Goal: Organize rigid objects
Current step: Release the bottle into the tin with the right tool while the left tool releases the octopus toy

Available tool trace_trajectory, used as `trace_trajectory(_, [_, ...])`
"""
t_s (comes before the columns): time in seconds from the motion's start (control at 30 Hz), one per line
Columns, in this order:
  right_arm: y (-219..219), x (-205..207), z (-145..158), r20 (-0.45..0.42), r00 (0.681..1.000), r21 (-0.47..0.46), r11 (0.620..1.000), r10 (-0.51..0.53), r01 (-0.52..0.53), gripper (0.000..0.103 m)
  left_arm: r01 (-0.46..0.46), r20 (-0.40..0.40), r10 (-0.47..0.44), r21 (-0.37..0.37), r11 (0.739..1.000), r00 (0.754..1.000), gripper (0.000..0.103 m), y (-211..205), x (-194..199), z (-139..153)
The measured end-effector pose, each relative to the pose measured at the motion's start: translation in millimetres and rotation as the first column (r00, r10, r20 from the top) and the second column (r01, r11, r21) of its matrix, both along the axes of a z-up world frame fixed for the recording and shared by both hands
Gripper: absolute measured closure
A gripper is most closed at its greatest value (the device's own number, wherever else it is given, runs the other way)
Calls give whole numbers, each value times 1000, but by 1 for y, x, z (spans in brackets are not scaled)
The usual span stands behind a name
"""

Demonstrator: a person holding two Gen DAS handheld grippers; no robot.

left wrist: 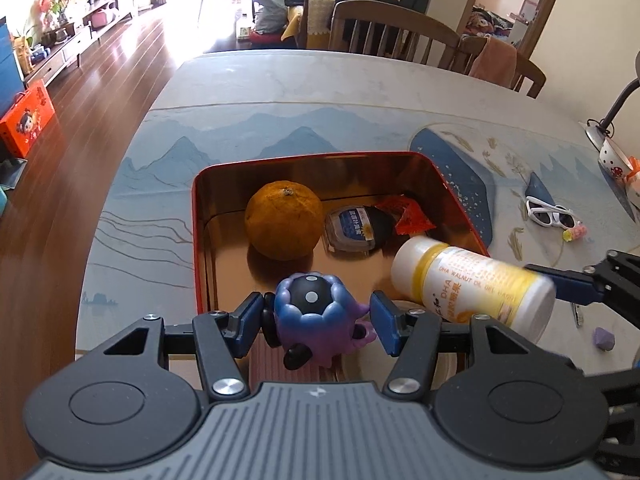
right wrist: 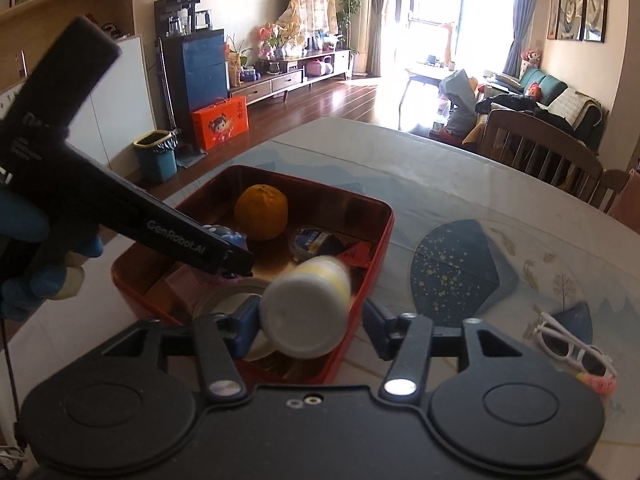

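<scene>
We see tin (left wrist: 452, 184) on table (left wrist: 280, 80); inside it orange (left wrist: 284, 220) far left, jar (left wrist: 352, 228) just right of orange, packet (left wrist: 408, 216) right of jar. Sunglasses (left wrist: 550, 216) lie on table, well right of tin.
</scene>
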State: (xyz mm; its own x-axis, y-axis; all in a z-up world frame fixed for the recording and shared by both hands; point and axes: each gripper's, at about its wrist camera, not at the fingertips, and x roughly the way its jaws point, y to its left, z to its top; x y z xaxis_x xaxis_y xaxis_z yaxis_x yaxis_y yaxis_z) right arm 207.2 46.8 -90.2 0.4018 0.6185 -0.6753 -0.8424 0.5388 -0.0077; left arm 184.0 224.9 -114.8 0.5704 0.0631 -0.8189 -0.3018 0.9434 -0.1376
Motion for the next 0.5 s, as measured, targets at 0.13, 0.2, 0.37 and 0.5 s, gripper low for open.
trace_trajectory(0.13, [-11,-3,5,-20,1000,18,1000,1,-1,40,-21,-4,21,9,1000,1000,45,-2,-2,1])
trace_trajectory(0.2, [-18,-4,5,-37,999,23,1000,-5,6,39,-33,-3,33,19,999,999,46,-3,-4,2])
trace_trajectory(0.37, [-40,0,9,-68,997,38,999,-35,37,36,-78,28,78,10,997,997,40,-3,-10,7])
trace_trajectory(0.5, [-62,3,9,-87,994,42,996,-68,72,33,-93,60,93,2,996,994,38,-10,-14,14])
